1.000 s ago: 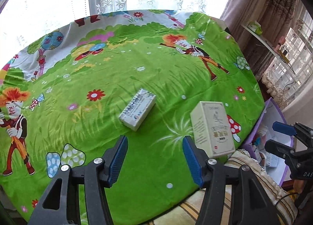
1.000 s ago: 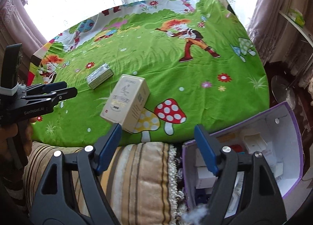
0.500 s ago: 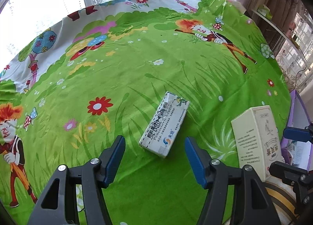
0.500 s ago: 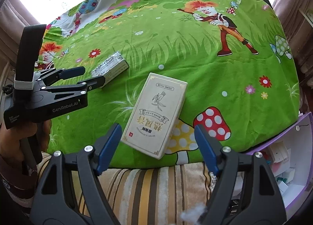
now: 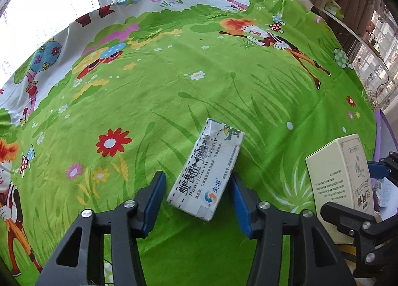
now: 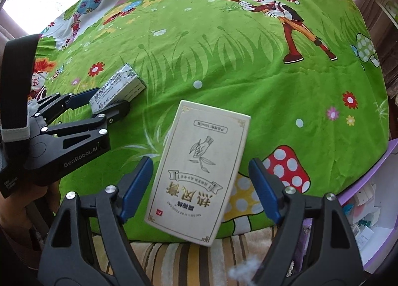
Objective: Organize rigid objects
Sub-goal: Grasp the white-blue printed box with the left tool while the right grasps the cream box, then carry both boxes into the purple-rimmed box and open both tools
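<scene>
At the near edge of the table [image 6: 323, 67], the cream carton [image 6: 199, 176] is now bracketed by the spread jaws of the right gripper [image 6: 200, 186], nothing yet clamped. Further in, the white cream box [image 5: 206, 169] has been closed in on by the left gripper [image 5: 196, 194], also held apart. Both grasps appear imminent; the purple bin [image 6: 373, 211] beside the near right corner is the likely destination.

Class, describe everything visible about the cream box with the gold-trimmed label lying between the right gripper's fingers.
The cream box is a flat cardboard carton with gold corner trim, a line-drawn hand and dark Chinese lettering. It lies face up on the green cartoon cloth, its near end overhanging the cloth's edge. The right gripper straddles it, jaws open and apart from its sides.
</scene>
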{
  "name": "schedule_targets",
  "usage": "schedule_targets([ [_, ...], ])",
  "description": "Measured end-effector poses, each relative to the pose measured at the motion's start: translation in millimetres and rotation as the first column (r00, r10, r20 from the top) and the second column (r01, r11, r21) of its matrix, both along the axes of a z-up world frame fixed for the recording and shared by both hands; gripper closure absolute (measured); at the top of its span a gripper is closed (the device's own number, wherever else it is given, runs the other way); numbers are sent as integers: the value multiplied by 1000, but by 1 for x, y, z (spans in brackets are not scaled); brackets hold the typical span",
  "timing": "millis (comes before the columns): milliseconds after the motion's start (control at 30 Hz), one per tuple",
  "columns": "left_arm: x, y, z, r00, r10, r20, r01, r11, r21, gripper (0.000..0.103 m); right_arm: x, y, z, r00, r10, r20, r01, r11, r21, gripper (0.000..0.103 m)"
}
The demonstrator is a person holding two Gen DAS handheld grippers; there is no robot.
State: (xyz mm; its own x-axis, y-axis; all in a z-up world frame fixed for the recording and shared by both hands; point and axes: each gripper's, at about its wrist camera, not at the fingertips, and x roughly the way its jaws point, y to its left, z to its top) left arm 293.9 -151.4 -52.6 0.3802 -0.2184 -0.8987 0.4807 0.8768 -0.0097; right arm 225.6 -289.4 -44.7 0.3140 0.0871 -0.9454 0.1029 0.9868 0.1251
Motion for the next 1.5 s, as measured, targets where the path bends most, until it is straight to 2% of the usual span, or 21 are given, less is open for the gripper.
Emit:
schedule_targets([
  [33,0,0,1,1000,2,-2,-2,1000,-2,61,0,0,-1,1000,-1,-2,1,1000,-12,23],
  [100,-3,0,1,1000,1,-7,-1,1000,-7,64,1,1,-2,1000,5,2,-5,1000,-30,35],
  [133,-5,-1,2,1000,-2,-10,1,1000,-9,64,1,1,-3,1000,9,-5,-10,999,-38,45],
  [167,-8,-2,2,1000,-5,-11,5,1000,-12,64,1,1,-4,1000,10,-5,-10,999,-48,48],
  [367,-27,-7,15,1000,-13,-7,13,999,-50,65,-8,-3,3,999,20,38,-18,999,-40,48],
  [700,-60,-8,52,1000,18,18,-16,992,-127,65,-35,-15,27,992,13,123,-6,998,-57,48],
  [867,-81,-19,69,999,4,33,1,987,-160,65,-52,-23,38,987,3,159,7,998,-61,48],
  [1167,-127,-57,92,996,-74,50,83,976,-199,65,-101,-50,61,976,-29,218,44,997,-62,48],
  [1500,-183,-108,109,982,-187,35,189,948,-257,65,-171,-118,85,959,-118,256,142,987,-75,48],
])
